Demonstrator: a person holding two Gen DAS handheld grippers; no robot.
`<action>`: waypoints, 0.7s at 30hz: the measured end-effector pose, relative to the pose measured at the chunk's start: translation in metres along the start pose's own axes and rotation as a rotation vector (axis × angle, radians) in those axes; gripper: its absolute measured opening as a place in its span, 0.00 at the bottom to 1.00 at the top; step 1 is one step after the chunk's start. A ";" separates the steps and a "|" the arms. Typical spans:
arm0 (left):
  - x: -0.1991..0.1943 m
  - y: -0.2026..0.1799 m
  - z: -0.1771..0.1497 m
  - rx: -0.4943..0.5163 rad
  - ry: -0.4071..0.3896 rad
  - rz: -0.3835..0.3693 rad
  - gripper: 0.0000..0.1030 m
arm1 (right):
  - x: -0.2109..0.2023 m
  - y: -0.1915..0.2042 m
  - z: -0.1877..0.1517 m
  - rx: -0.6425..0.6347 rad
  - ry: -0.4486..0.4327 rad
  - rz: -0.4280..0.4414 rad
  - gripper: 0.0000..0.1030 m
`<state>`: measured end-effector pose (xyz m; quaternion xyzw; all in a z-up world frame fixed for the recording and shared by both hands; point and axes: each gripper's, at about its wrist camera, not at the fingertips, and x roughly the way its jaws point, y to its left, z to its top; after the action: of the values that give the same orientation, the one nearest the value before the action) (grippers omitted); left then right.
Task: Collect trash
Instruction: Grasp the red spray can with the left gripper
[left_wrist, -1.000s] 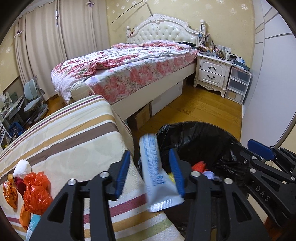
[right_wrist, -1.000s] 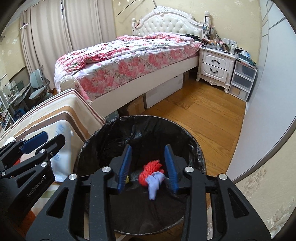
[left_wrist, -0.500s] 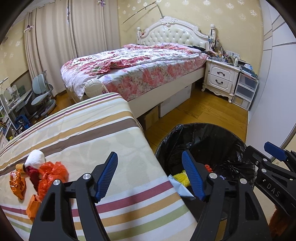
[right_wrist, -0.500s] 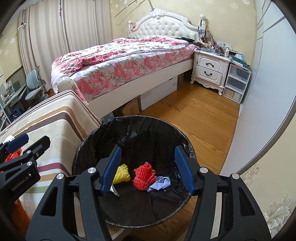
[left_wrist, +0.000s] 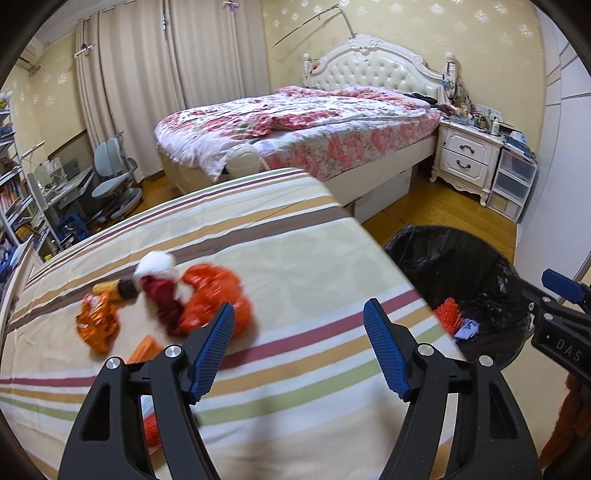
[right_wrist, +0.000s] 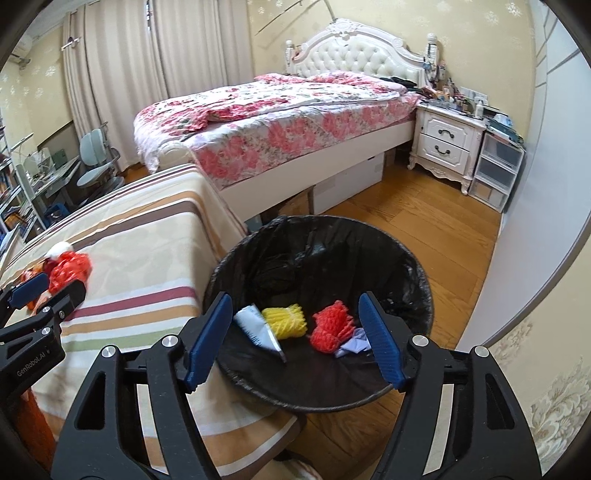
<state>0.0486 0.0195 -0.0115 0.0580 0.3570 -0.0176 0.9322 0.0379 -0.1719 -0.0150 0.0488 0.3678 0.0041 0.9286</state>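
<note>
Seen only from the left wrist: blurred orange wrappers (left_wrist: 96, 320), a red and white scrap (left_wrist: 159, 280) and an orange bag (left_wrist: 218, 291) heaped on the striped cover (left_wrist: 314, 266); left gripper (left_wrist: 299, 347) wide open above it, empty. Seen fully only from the right wrist: inside the black-lined bin (right_wrist: 417, 273), a white tube (right_wrist: 258, 325), yellow netting (right_wrist: 286, 319), red netting (right_wrist: 330, 325) and pale paper (right_wrist: 356, 345). Right gripper (right_wrist: 297, 339) over the bin, jaws opening, gripping nothing. A second ago: tube between the left jaws, red netting and paper between the right; now dropped in.

Glossy black plastic bin liner (right_wrist: 325, 251)
</note>
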 end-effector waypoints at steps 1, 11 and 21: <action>-0.003 0.005 -0.003 -0.004 0.002 0.008 0.68 | -0.002 0.005 -0.002 -0.007 0.000 0.010 0.67; -0.023 0.057 -0.036 -0.069 0.020 0.097 0.68 | -0.014 0.061 -0.025 -0.097 0.024 0.107 0.68; -0.025 0.078 -0.063 -0.083 0.052 0.123 0.68 | -0.016 0.090 -0.040 -0.142 0.050 0.158 0.68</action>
<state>-0.0060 0.1045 -0.0337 0.0414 0.3774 0.0562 0.9234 0.0017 -0.0798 -0.0248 0.0117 0.3848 0.1048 0.9170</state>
